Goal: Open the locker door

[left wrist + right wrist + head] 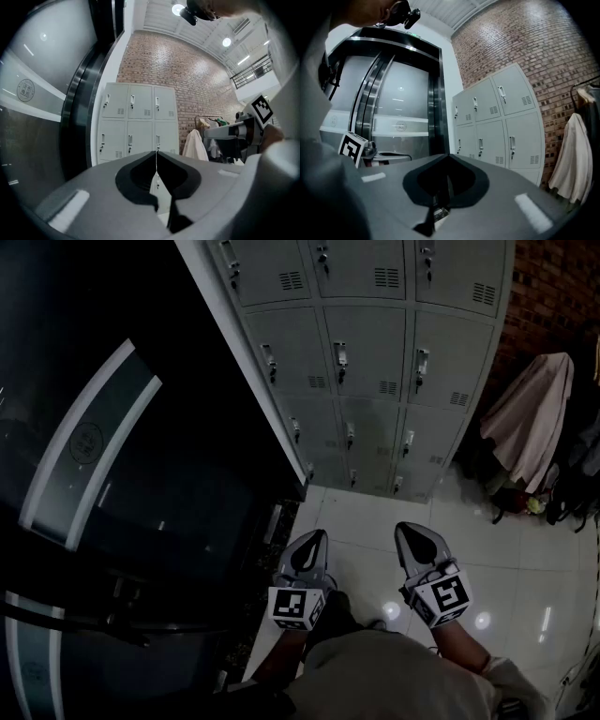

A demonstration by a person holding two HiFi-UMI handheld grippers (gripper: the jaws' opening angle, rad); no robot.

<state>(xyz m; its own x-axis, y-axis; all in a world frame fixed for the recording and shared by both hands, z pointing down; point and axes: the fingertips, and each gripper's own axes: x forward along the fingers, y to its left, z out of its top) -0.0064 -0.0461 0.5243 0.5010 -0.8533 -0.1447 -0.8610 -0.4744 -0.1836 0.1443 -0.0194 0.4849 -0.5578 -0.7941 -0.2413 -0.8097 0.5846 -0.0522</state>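
A bank of grey metal lockers (361, 352) stands ahead against a brick wall, every door closed, each with a small latch handle (339, 356). The lockers (138, 126) show in the left gripper view and the lockers (497, 124) in the right gripper view, some way off. My left gripper (315, 536) and right gripper (405, 529) are held low near my body over the tiled floor, side by side, both pointing at the lockers. Both are shut with nothing between the jaws, tips meeting in each gripper view.
A dark glass revolving or sliding door (112, 474) with a metal frame fills the left. A pale coat (530, 418) hangs on a rack at the right with bags below it. White floor tiles (487, 559) lie between me and the lockers.
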